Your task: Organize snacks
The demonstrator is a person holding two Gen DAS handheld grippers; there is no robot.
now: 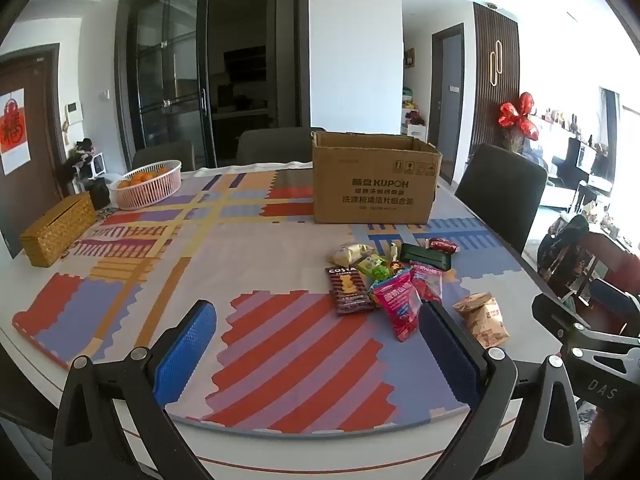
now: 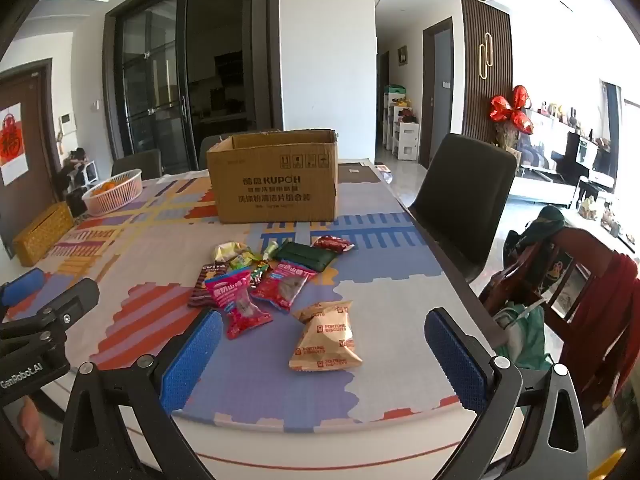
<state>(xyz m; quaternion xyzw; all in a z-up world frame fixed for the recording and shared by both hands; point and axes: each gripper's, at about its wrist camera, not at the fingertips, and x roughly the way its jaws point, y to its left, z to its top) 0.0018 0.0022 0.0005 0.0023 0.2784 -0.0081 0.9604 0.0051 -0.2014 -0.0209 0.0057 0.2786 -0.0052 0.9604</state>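
A pile of snack packets lies on the patterned table mat: a brown Costa pack (image 1: 348,290), pink packs (image 1: 400,312) (image 2: 240,304), a green pouch (image 1: 425,257) (image 2: 306,256), a small red pack (image 1: 442,245) (image 2: 333,243) and a tan Fortune Biscuits pack (image 1: 484,318) (image 2: 326,338). An open cardboard box (image 1: 374,184) (image 2: 276,184) stands behind them. My left gripper (image 1: 316,354) is open and empty, near the table's front edge, left of the pile. My right gripper (image 2: 324,364) is open and empty, with the tan pack just ahead between its fingers.
A white basket of oranges (image 1: 148,184) (image 2: 114,192) and a woven box (image 1: 58,230) (image 2: 42,232) sit at the far left. Dark chairs (image 1: 500,192) (image 2: 464,196) stand around the table. A wooden chair with clothes (image 2: 580,292) is at right.
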